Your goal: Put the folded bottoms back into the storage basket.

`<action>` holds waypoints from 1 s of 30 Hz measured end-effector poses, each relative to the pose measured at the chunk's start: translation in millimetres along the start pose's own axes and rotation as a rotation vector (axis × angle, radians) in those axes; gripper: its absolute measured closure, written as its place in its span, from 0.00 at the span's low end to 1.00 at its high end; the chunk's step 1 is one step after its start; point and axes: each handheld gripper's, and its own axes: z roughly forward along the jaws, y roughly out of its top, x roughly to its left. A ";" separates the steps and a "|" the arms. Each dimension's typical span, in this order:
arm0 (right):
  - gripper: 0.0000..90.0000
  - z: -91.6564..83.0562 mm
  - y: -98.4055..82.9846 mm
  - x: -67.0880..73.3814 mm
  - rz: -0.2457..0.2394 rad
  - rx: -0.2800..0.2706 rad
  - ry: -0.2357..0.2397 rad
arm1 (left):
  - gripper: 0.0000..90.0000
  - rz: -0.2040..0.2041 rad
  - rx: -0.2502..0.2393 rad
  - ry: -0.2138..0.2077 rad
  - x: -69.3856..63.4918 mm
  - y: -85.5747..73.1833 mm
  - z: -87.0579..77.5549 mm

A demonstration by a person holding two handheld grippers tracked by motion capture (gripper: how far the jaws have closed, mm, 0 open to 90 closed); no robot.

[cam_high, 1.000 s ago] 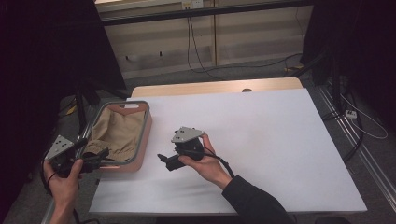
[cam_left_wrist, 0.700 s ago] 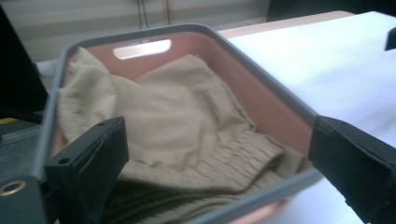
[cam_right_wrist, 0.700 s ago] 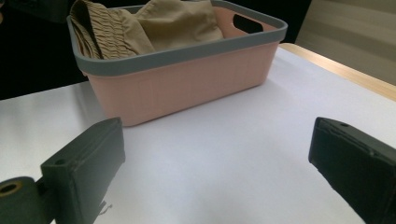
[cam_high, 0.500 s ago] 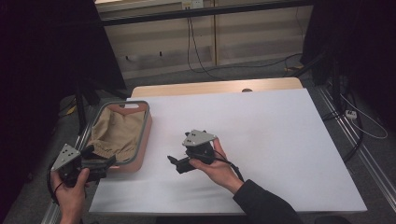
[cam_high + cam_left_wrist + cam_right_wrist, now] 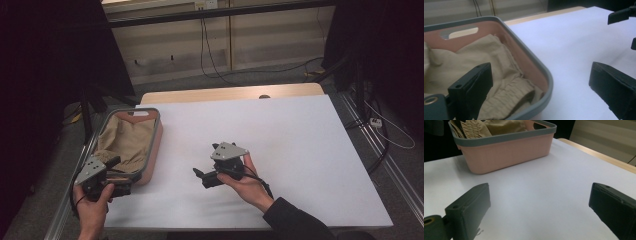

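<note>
A pink basket (image 5: 155, 135) with a grey rim stands at the table's left edge, and crumpled tan cloth (image 5: 125, 140) lies inside it. My left gripper (image 5: 117, 175) is at the basket's near end, open. In the left gripper view one jaw hangs over the cloth (image 5: 486, 57) and the other over the table, with the basket rim (image 5: 534, 60) between them. My right gripper (image 5: 205, 161) is open over the bare white table, its jaws pointing at the basket (image 5: 509, 152). Nothing sits between the jaws of either gripper (image 5: 540, 72) (image 5: 539, 190).
The white table top (image 5: 300, 150) stretches wide to the right of the basket. A wooden strip (image 5: 235, 93) runs along its far edge. Cables (image 5: 210, 50) trail on the floor beyond. Dark curtains (image 5: 45, 75) flank both sides.
My left gripper has shifted right to the basket's near end. The right gripper has drifted a little to the right and toward the near edge. The basket has not moved.
</note>
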 end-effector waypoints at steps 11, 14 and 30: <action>0.03 -24.5 -17.3 -12.7 0.001 0.018 -0.062 | 0.06 0.041 0.043 -0.046 -24.7 7.5 19.7; 0.03 -31.5 -19.2 -16.2 0.006 0.018 -0.077 | 0.06 0.040 0.054 -0.062 -32.3 9.2 26.3; 0.03 -61.3 -34.5 -30.2 0.002 0.042 -0.126 | 0.05 0.098 0.096 -0.132 -68.3 16.2 68.5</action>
